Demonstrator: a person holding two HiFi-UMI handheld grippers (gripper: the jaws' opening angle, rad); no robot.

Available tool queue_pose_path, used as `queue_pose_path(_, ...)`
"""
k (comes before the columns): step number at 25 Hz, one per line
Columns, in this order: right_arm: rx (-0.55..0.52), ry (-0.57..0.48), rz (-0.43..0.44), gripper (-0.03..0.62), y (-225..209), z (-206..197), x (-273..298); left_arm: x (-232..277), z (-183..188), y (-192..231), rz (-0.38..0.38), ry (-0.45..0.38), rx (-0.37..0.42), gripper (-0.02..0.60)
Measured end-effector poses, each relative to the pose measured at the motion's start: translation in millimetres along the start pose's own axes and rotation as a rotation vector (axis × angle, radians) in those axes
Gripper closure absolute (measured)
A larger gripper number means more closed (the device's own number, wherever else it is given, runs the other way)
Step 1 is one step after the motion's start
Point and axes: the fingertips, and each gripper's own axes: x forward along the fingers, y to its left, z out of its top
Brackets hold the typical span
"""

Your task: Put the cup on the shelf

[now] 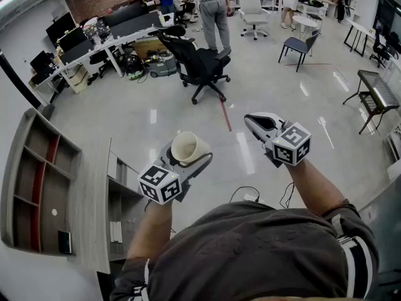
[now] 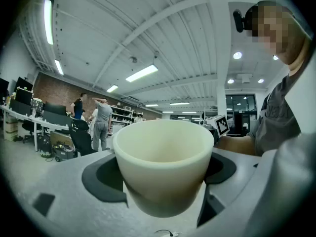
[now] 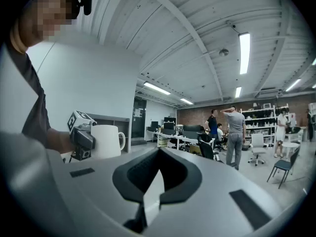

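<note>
A cream-white cup with a handle is held in the air, mouth up, with my left gripper shut on its body. In the left gripper view the cup fills the space between the two jaws of that gripper. My right gripper hovers to the right at about the same height, shut and empty. Its own view shows the jaws closed together, with the cup off to its left. The wooden shelf stands at the far left, below and apart from both grippers.
A black office chair stands ahead on the glossy floor. Behind it are desks with monitors and standing people. A black mesh table is at the right. A cable lies on the floor near my body.
</note>
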Motion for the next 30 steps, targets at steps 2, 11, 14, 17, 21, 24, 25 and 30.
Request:
queue_pose_path(2, 0.000, -0.001, 0.002, 0.605, -4.3, 4.4, 0.8, 4.0, 4.9, 1.0, 0.000, 0.001, 0.000, 0.156)
queue_pose_path(11, 0.017, 0.003, 0.016, 0.605, -13.5, 2.1, -4.1, 16.5, 6.4, -2.4, 0.002, 0.006, 0.002, 0.156)
queue_pose_path(14, 0.037, 0.005, 0.028, 0.603, -16.6, 3.3, -8.4, 21.6, 10.9, -7.0, 0.009, 0.012, 0.002, 0.156)
queue_pose_path(17, 0.042, -0.002, 0.033, 0.602, -22.7, -0.1, -15.1, 28.9, 11.7, -15.0, 0.019, 0.023, 0.008, 0.156)
queue_pose_path(21, 0.044, -0.020, 0.049, 0.602, -31.5, -5.6, -25.5, 35.3, 11.6, -27.1, 0.048, 0.038, 0.007, 0.156)
queue_pose_path(24, 0.044, -0.037, 0.065, 0.602, -35.3, -6.5, -24.3, 32.8, 15.5, -27.0, 0.071, 0.049, 0.005, 0.156)
queue_pose_path(25, 0.048, -0.044, 0.067, 0.602, -36.5, -5.6, -20.3, 30.1, 17.6, -24.5, 0.079, 0.054, 0.007, 0.156)
queue_pose_path(30, 0.073, -0.047, 0.101, 0.602, -18.9, 0.5, 19.8, -0.9, 30.9, 4.6, 0.119, 0.068, 0.022, 0.156)
